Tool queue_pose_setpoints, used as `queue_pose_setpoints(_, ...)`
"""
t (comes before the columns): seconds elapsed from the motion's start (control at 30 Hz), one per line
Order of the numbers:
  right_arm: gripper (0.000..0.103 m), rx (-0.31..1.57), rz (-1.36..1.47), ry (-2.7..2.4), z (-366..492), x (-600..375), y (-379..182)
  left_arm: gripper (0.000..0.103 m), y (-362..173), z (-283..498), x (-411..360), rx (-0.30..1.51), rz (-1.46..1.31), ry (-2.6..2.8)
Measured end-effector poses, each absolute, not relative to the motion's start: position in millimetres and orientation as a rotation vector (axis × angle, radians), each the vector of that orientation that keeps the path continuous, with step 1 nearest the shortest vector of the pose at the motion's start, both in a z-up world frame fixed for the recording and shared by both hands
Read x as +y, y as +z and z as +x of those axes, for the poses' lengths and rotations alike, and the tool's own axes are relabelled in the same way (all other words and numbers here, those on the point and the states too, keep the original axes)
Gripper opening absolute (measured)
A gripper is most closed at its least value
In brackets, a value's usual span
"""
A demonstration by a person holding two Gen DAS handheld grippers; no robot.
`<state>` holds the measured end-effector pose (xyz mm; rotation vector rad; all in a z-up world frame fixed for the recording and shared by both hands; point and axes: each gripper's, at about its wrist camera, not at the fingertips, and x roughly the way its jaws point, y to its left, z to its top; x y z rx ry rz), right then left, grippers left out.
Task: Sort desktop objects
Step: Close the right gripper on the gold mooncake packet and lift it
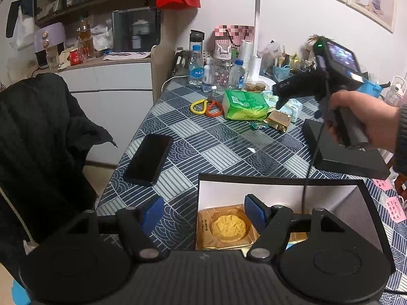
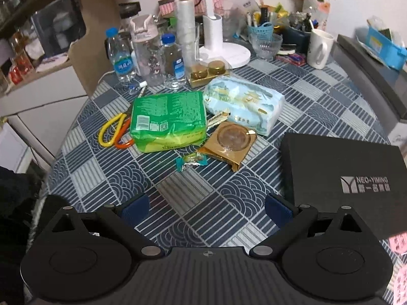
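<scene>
The right gripper (image 2: 206,209) sits nearest the lens in its own view, jaws spread wide with only tablecloth between the blue pads, nothing held; the gold-wrapped pastry (image 2: 230,142) lies straight ahead of it and a little right of centre, flat on the table (image 2: 229,203), turned diamond-wise so one corner points back toward the gripper; I judge it the next thing to be sorted, since a like pastry already lies in the open box (image 1: 254,188). A small wrapped candy (image 2: 192,163) lies just near-left of the pastry, directly on the approach line, and may be nudged or taken first; the green packet (image 2: 169,123) is beside the pastry on the left, the pale blue tissue pack (image 2: 244,104) just behind it and seemingly touching its far edge; so a clean closing seems likeliest across the near and right sides. The black lid (image 2: 343,175) lies to the right of the pastry, apart from it; the yellow and orange scissors (image 2: 115,133) lie beyond the green packet, further left; bottles and a lamp base stand well behind. The left gripper (image 1: 202,211) is released too, its pads astride the box's left wall, holding nothing; it is much farther from the loose pastry, so the right hand (image 1: 366,124) is the nearer one.
</scene>
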<state>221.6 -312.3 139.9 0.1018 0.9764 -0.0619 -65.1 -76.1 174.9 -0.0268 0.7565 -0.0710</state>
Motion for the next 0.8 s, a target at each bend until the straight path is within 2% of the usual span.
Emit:
queue_pose_setpoints(0.57,0.098,1.015,0.124,-0.164,302.6,-324.9,84.1,0.083,160.6,-54.2,-80.1,0.81,-0.033,-0.071)
queue_pose_setpoints(0.67,0.091,1.019,0.127,-0.209,316.9,-330.1,73.7,0.083,158.3,-51.3,-78.7,0.819,-0.034,-0.063)
queue_pose_setpoints(0.8,0.089,1.039,0.153,-0.243,335.5,-337.9,58.9,0.083,154.5,-46.5,-76.1,0.833,-0.052,-0.055)
